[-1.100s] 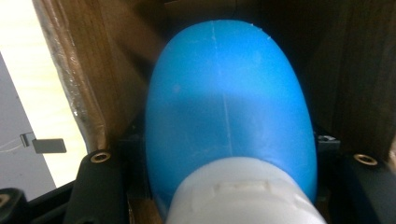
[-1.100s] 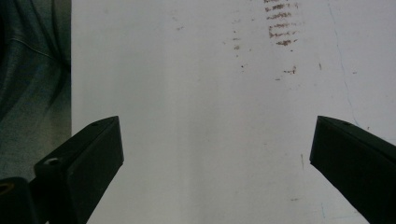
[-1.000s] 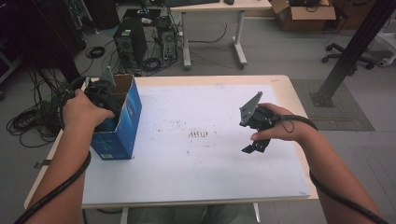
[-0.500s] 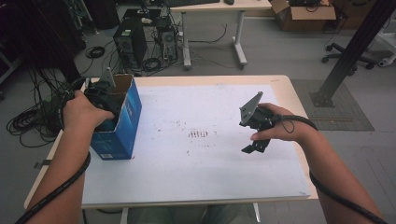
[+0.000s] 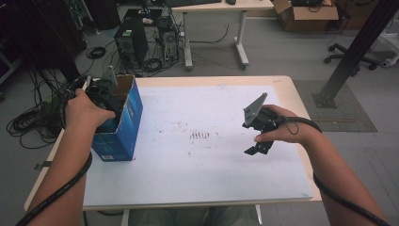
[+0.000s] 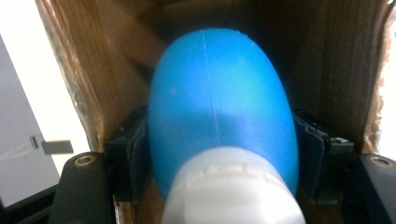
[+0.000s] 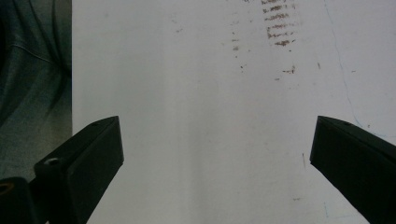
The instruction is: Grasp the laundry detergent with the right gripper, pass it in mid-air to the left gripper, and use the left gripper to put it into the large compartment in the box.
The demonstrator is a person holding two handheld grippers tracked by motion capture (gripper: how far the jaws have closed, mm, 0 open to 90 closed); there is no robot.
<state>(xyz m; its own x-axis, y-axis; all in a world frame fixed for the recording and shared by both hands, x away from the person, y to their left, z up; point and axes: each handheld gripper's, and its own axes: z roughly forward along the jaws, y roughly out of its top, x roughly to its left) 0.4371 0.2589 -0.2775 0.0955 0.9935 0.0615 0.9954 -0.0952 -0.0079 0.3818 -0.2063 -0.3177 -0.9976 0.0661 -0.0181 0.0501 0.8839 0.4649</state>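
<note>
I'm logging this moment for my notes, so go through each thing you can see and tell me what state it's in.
Blue box: upright on the table's left side, top open.
Blue object: inside the box, clamped between the left gripper's jaws.
Left gripper: reaching into the box, shut on the blue object.
Right gripper: open, holding nothing, above the table.
Table: white top with brown scuff marks near the middle.

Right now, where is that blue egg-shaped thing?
The blue egg-shaped thing sits between the left gripper's jaws, down inside the open blue cardboard box at the table's left edge.
</note>
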